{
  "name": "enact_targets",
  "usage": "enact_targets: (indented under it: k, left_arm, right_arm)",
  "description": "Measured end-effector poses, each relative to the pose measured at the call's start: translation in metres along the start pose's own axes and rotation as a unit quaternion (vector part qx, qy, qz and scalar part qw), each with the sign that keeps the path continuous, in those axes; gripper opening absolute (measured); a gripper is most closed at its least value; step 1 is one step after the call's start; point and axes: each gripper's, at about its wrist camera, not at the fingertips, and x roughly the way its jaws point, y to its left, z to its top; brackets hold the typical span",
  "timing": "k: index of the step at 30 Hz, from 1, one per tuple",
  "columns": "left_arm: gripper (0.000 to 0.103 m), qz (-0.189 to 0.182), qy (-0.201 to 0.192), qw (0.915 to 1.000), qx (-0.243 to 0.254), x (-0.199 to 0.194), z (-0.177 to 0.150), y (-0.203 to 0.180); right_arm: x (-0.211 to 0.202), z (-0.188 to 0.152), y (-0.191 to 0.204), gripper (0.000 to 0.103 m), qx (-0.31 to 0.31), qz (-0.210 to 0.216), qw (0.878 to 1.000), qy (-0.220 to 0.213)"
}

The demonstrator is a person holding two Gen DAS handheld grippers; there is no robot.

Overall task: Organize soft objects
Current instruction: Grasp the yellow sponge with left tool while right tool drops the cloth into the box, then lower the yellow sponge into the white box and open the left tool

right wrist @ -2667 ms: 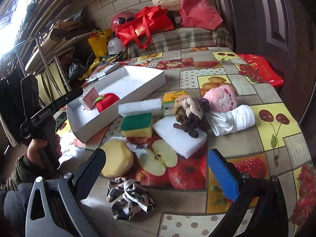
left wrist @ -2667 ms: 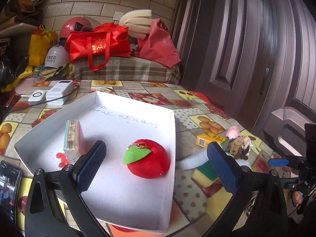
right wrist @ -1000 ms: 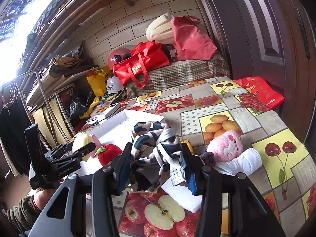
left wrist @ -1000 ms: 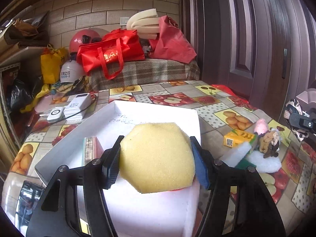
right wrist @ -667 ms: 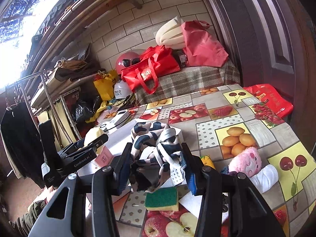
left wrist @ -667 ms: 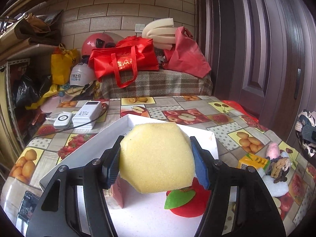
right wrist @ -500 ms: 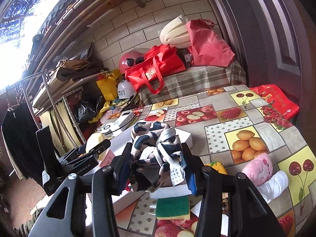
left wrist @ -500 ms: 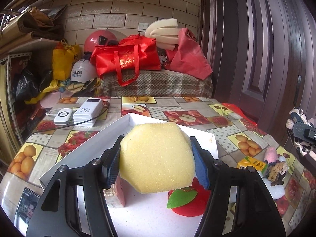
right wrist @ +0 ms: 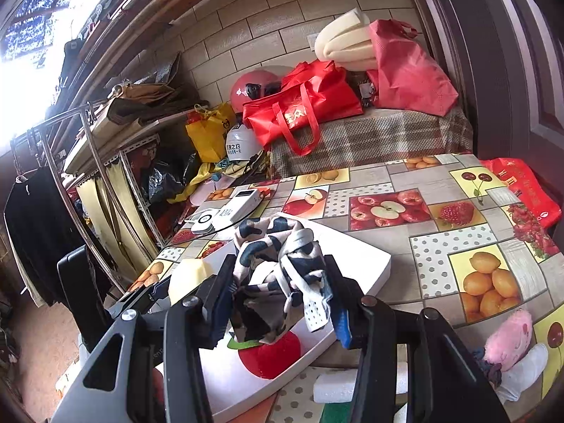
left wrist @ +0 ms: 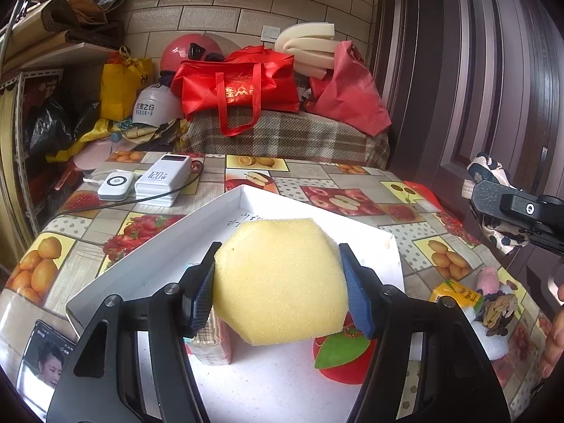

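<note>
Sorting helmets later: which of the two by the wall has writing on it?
The white helmet, lower beside the yellow bag; the red helmet shows none.

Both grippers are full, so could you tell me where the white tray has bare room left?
The tray is bare along its far side, behind the yellow sponge, and in front of the red plush apple. It is crowded between the small box and the apple.
</note>
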Motion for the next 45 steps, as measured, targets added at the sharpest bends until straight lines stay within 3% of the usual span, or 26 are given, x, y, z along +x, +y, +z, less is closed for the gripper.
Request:
enact_targets:
  k: [17, 21, 22, 23, 25, 26, 31, 45]
  left_arm:
    - [0.064, 0.005, 0.038, 0.9989, -0.027, 0.019, -0.008, 0.015]
    - [0.067, 0.019, 0.012, 0.9993, -0.028, 0.011, -0.005, 0.015]
    - [0.07, 0.024, 0.002, 0.9993, -0.03, 0.007, -0.004, 0.016]
    - [0.076, 0.03, -0.007, 0.9991, -0.031, 0.004, -0.004, 0.016]
    - [0.092, 0.046, -0.027, 0.9981, -0.03, -0.004, -0.002, 0.017]
    - [0.103, 0.055, -0.037, 0.9973, -0.03, -0.007, -0.002, 0.017]
    - [0.103, 0.086, -0.036, 0.9951, -0.032, -0.006, -0.002, 0.024]
    - [0.103, 0.071, -0.028, 0.9966, -0.031, -0.003, -0.008, 0.021]
  right_arm:
    - [0.098, -0.012, -0.019, 0.048, 0.055, -0.024, 0.993, 0.105]
    - [0.106, -0.015, -0.018, 0.051, 0.064, -0.023, 0.992, 0.109]
    - [0.107, -0.015, -0.019, 0.061, 0.068, -0.017, 0.991, 0.111]
    - [0.108, -0.016, -0.019, 0.086, 0.072, -0.01, 0.991, 0.112]
    - [0.103, -0.016, -0.018, 0.103, 0.073, -0.018, 0.992, 0.098]
    - [0.099, -0.016, -0.018, 0.103, 0.072, -0.021, 0.993, 0.086]
    - [0.085, -0.012, -0.021, 0.103, 0.083, -0.028, 0.994, 0.062]
    - [0.058, -0.017, -0.008, 0.103, 0.081, -0.011, 0.996, 0.042]
